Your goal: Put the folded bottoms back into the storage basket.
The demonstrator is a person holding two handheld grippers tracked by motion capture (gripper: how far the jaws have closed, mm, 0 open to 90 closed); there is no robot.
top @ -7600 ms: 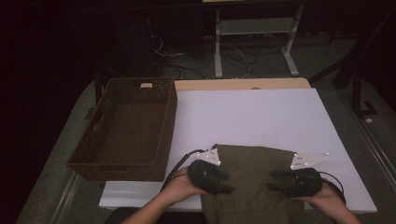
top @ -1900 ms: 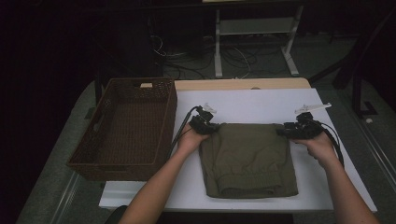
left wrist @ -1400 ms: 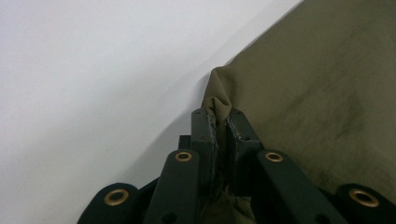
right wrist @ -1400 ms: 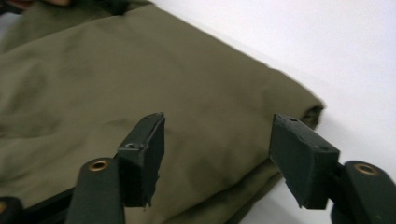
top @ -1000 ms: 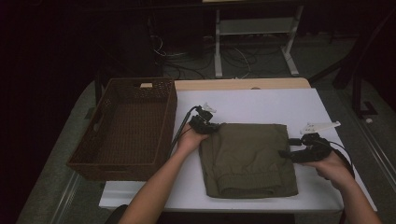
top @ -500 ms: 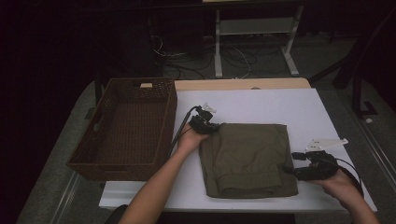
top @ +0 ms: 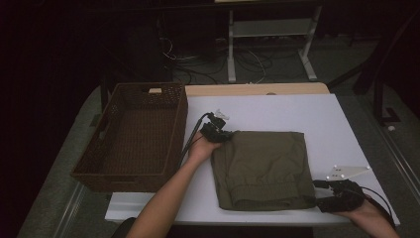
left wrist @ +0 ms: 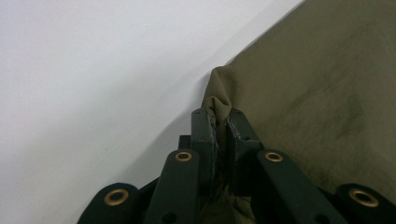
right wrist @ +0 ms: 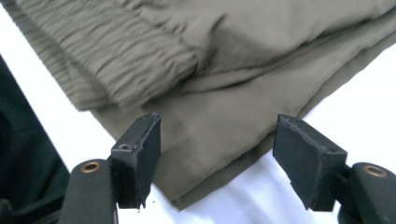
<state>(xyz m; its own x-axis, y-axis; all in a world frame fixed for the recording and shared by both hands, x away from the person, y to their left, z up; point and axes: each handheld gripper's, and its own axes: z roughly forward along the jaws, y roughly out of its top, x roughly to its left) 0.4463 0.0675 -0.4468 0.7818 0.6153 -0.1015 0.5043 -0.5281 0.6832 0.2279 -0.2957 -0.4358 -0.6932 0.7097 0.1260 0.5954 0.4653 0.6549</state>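
High view first: the folded olive garment (top: 262, 168) lies flat on the white table (top: 297, 114), right of the wicker basket (top: 133, 134), its elastic waistband along the near edge. Up at its far left corner sits the left gripper (top: 224, 135), and the left gripper view settles it: the two black jaws are pressed nearly together with a pinch of olive cloth (left wrist: 219, 105) bunched up between the pads, the corner lifted into a little peak off the table while everything else on that side lies flat. Down at the near right corner, the right gripper (top: 317, 196) is low on the table, its tips pointing in at the garment's edge. Right gripper view: jaws standing wide apart, one pad (right wrist: 140, 149) over the cloth at the left, the other (right wrist: 306, 156) out beyond the fold's edge over white table. The layered corner of the garment (right wrist: 210, 140) lies between and just ahead of them, and neither pad presses on it, so nothing is gripped on that side.
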